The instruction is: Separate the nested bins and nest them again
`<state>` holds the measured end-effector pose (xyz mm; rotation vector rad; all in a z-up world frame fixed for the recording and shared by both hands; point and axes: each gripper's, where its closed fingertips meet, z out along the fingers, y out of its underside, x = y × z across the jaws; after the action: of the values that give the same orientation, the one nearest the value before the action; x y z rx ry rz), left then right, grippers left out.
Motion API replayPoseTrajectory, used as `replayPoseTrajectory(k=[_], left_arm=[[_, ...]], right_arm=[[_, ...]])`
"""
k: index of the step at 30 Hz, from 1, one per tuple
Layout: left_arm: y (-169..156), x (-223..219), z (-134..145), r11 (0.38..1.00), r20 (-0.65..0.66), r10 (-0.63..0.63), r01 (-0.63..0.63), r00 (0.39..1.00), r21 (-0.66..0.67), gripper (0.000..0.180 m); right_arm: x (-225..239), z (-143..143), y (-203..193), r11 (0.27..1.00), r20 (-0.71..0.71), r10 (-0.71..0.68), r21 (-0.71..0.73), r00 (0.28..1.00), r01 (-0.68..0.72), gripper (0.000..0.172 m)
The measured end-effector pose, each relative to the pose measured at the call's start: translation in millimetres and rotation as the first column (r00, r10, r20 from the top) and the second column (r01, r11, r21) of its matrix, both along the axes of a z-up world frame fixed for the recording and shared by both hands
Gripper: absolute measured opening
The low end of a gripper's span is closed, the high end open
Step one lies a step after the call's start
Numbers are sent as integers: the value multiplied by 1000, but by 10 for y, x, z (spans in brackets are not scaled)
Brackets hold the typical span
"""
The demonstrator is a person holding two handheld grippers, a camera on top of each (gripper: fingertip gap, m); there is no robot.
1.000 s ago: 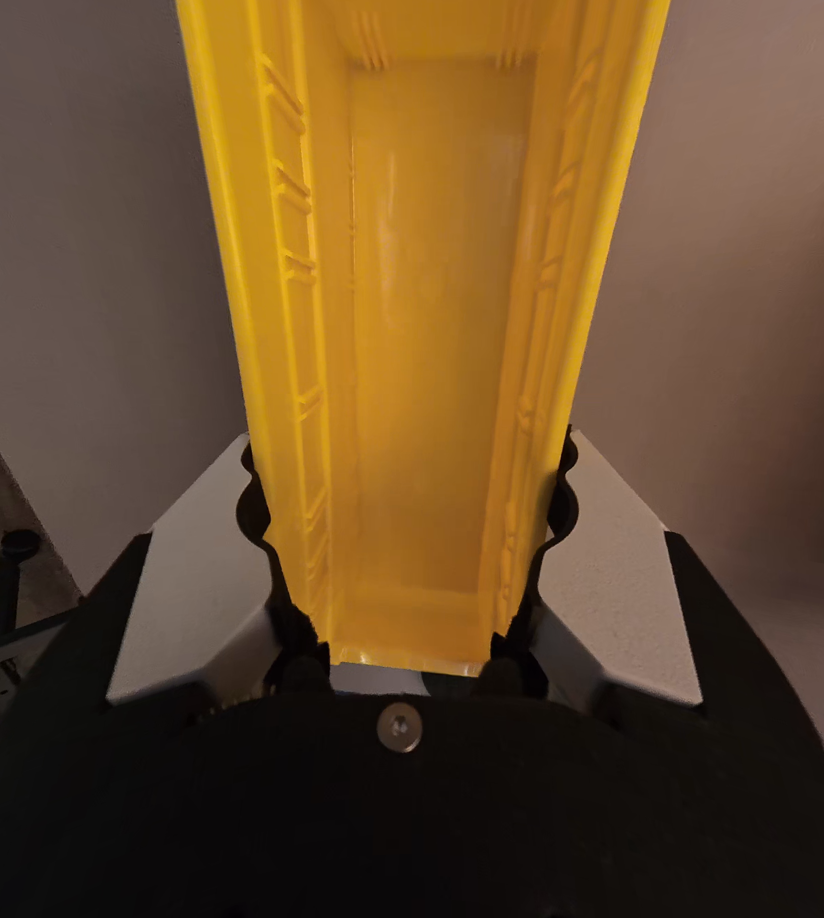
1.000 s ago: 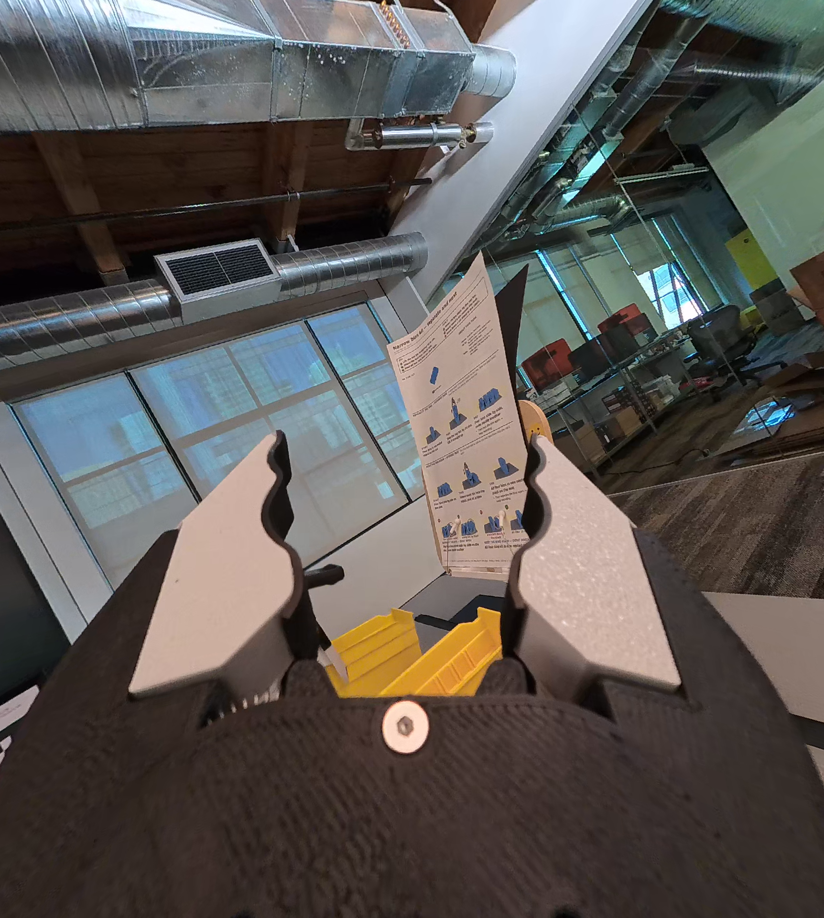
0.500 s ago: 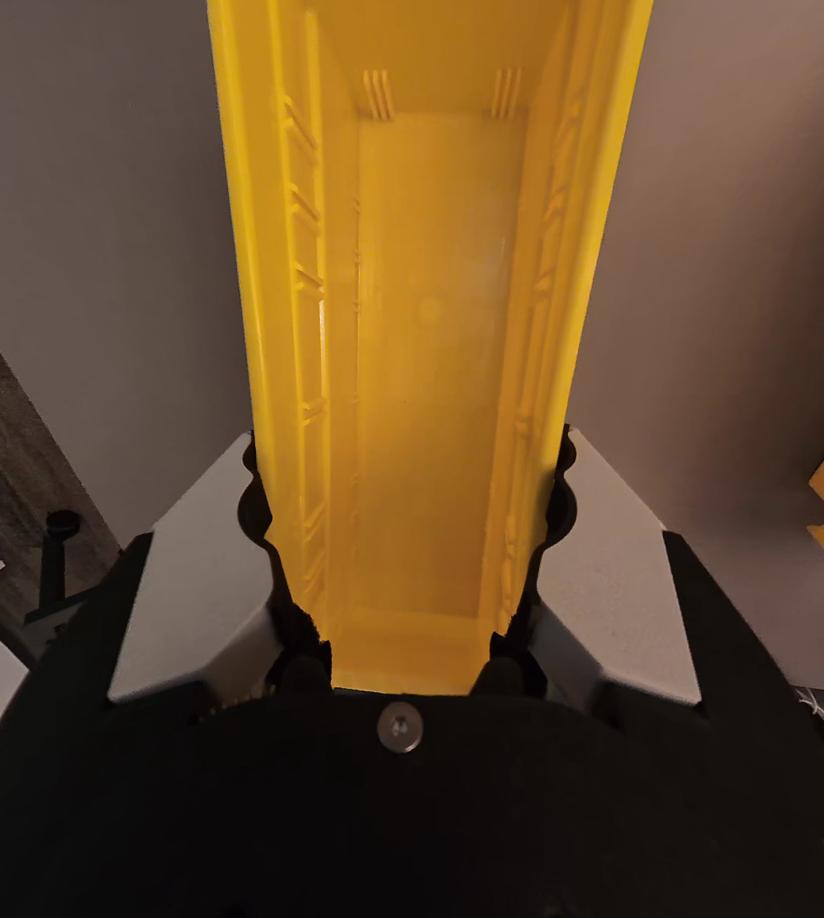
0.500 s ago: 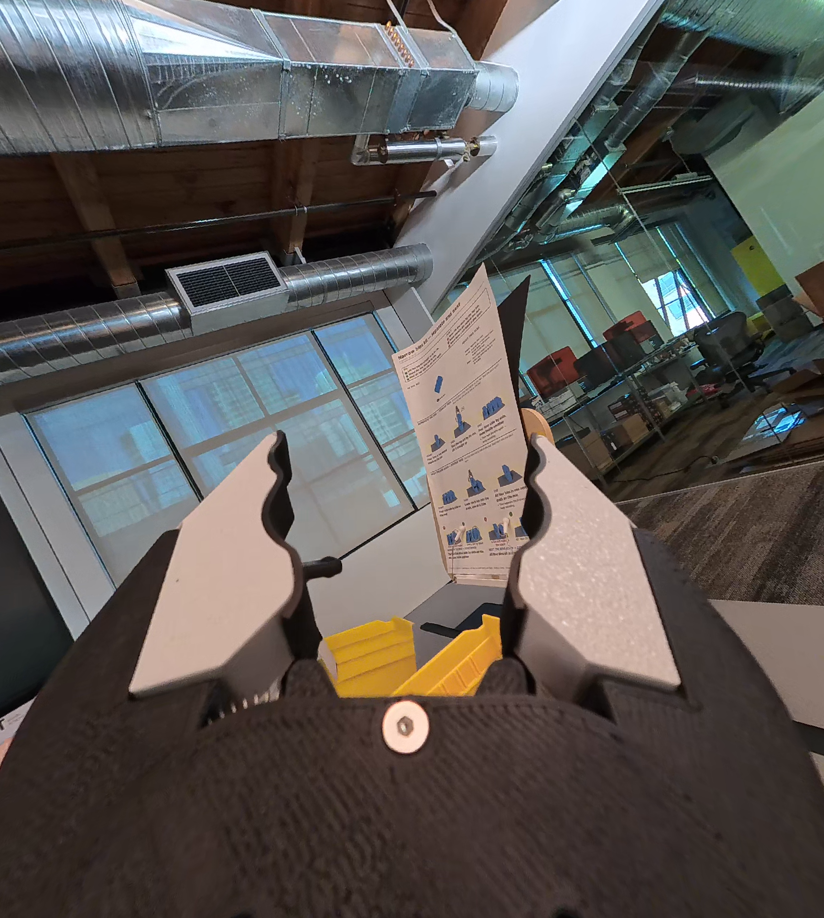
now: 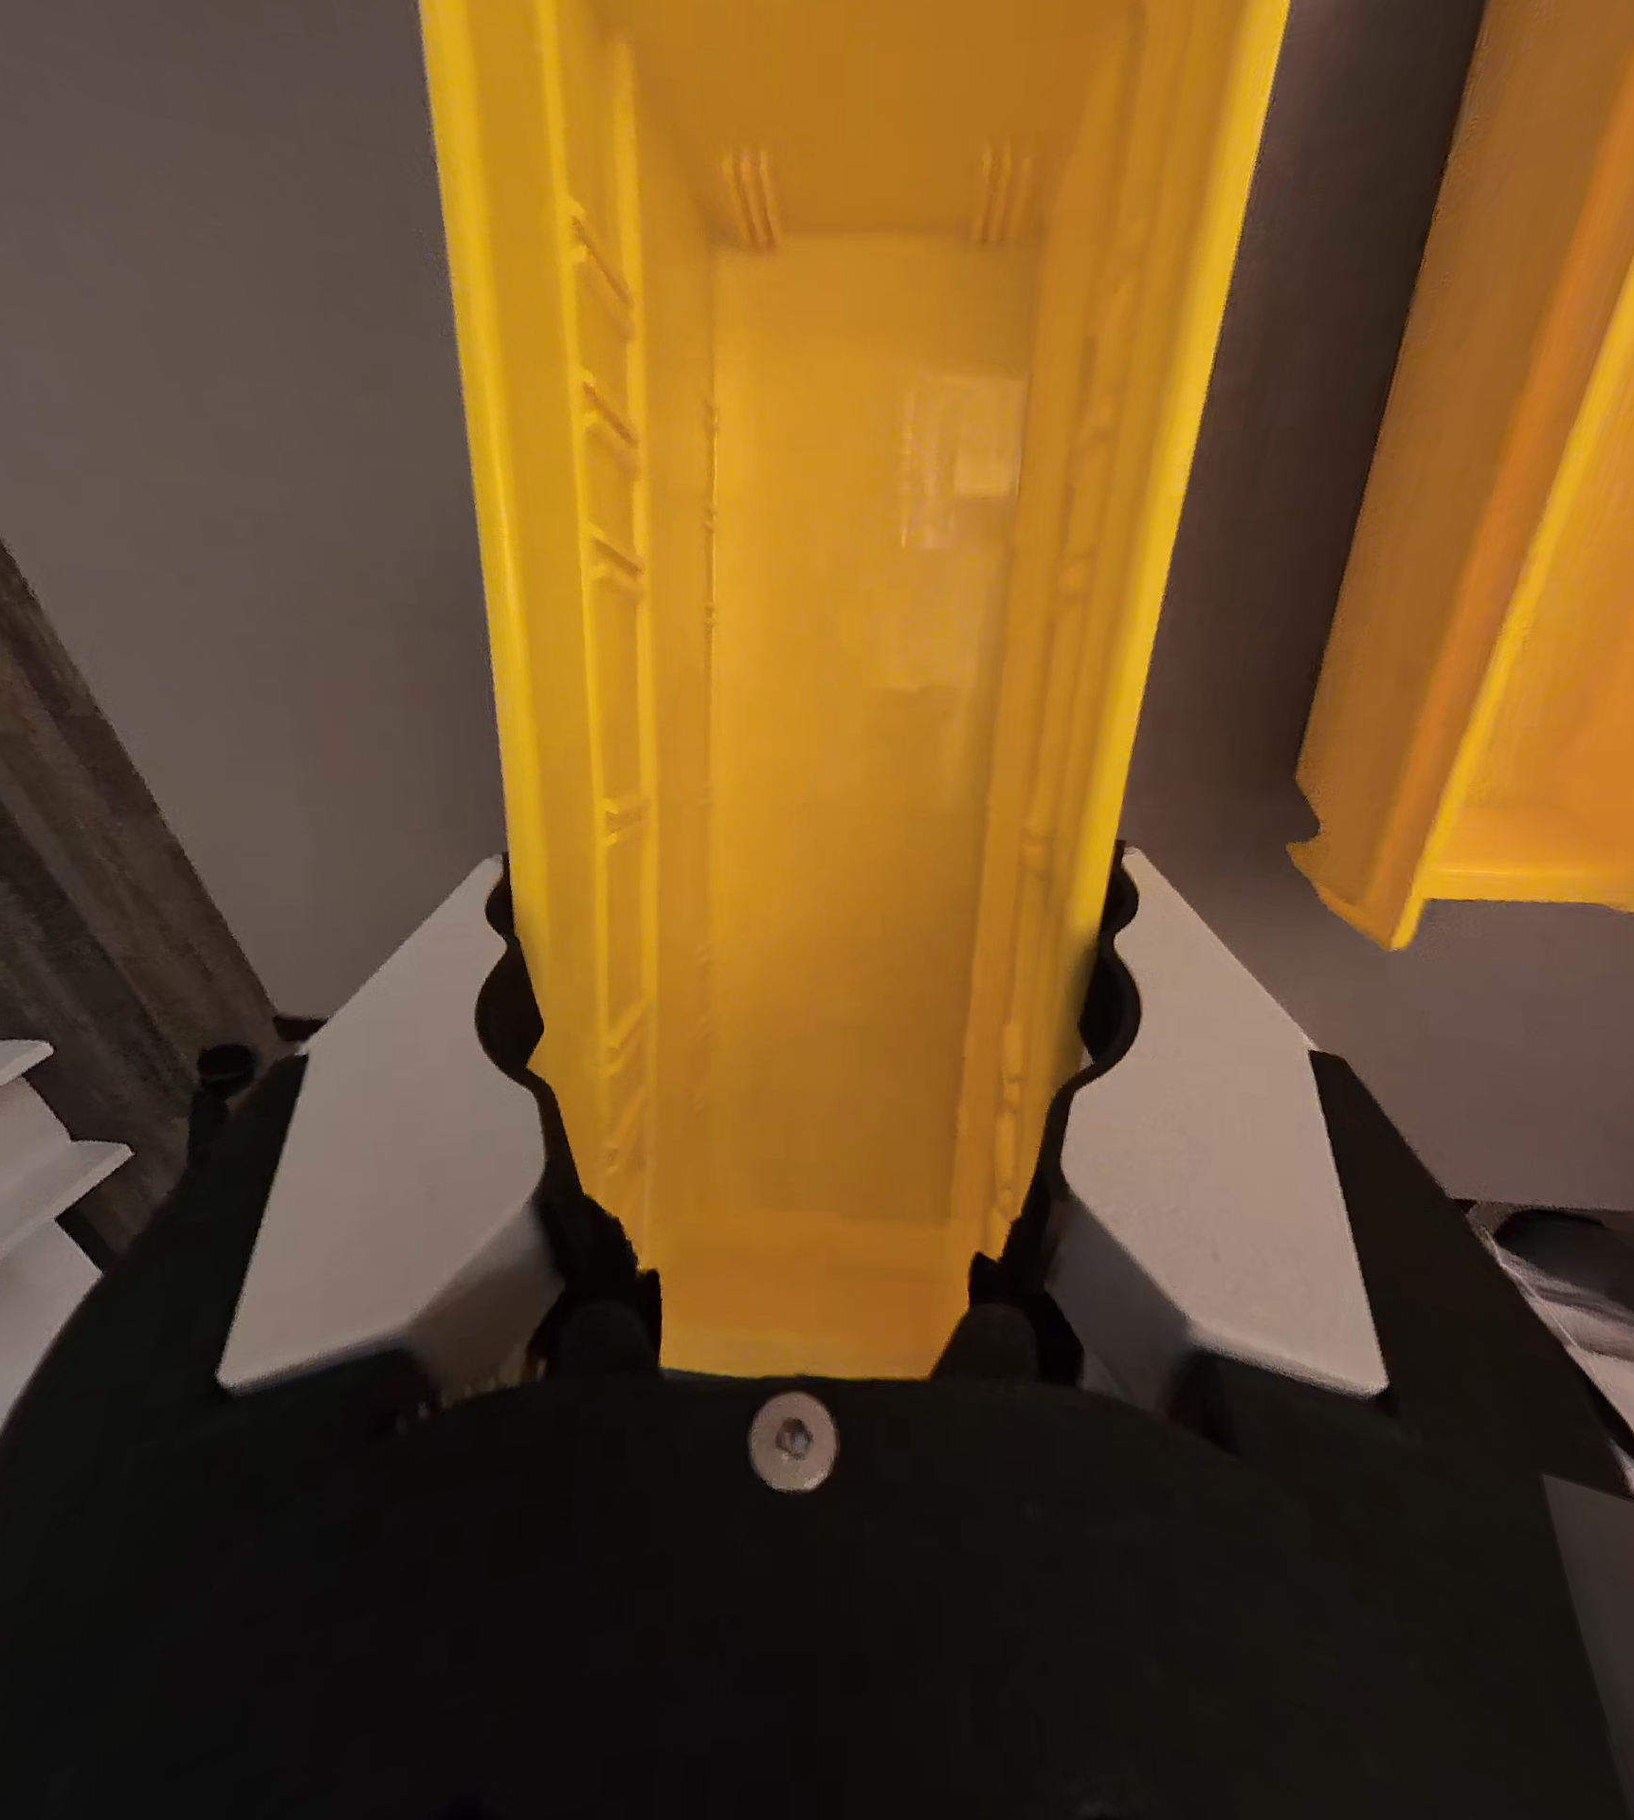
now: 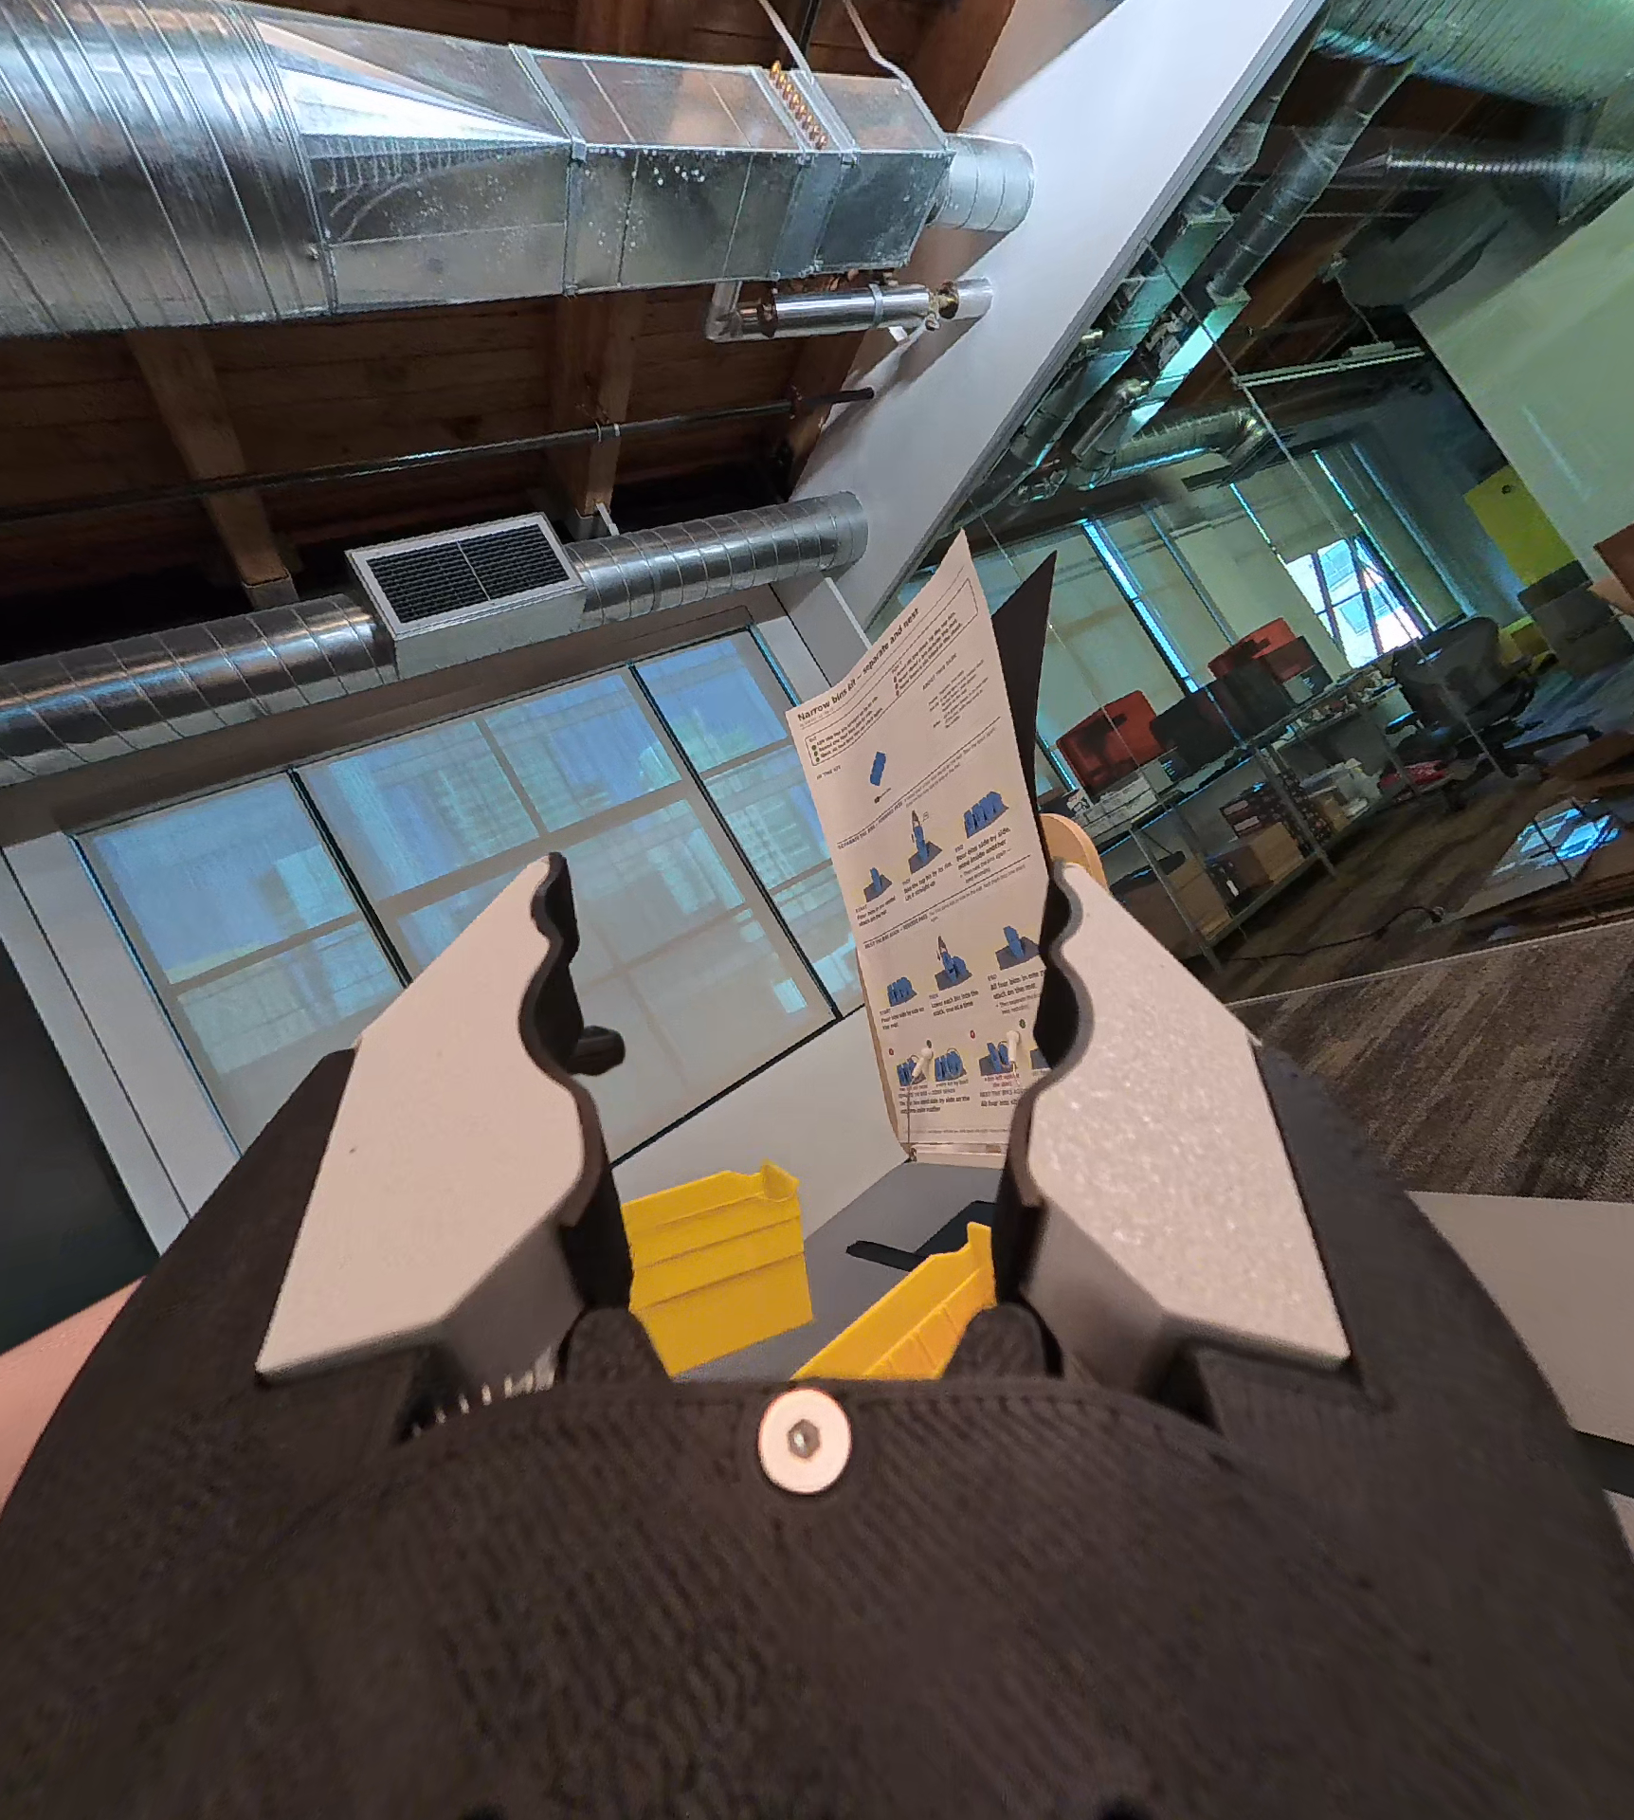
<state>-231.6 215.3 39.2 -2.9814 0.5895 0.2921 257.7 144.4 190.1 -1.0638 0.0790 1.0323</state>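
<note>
Left gripper [image 5: 808, 886] is clamping a yellow bin [image 5: 852, 591] across its side walls, a second bin [image 5: 1532, 591] lying off to its right. Right gripper [image 6: 808, 886] is hanging apart, bare, two bins [image 6: 715, 1270] below its fingers.

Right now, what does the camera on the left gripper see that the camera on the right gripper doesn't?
Only the left view shows a long yellow bin clamped between the left gripper pads, open side facing the camera, with another yellow bin beside it on the right.

Only the right view shows the right gripper open and holding nothing, plus ceiling ducts, windows, an instruction sheet and two yellow bins on the grey table.

Both show yellow bins and a grey surface.
</note>
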Motion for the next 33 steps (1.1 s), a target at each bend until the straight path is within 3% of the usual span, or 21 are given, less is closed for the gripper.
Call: replayPoseTrajectory(k=[8, 12, 21, 33], left_arm=[[-162, 438, 439, 997, -69, -51, 55, 996, 53, 115], [-221, 791, 520, 996, -73, -76, 80, 994, 42, 115], [-141, 1664, 229, 997, 71, -62, 66, 996, -45, 115], [12, 2087, -112, 996, 49, 23, -19, 999, -84, 115]], right_arm=[[37, -10, -6, 1000, -27, 17, 5, 999, -17, 95], [24, -13, -9, 999, -38, 38, 7, 999, -37, 94], [77, 0, -57, 999, -58, 44, 21, 997, -43, 94], [100, 1, -59, 997, -89, 71, 35, 993, -68, 93]])
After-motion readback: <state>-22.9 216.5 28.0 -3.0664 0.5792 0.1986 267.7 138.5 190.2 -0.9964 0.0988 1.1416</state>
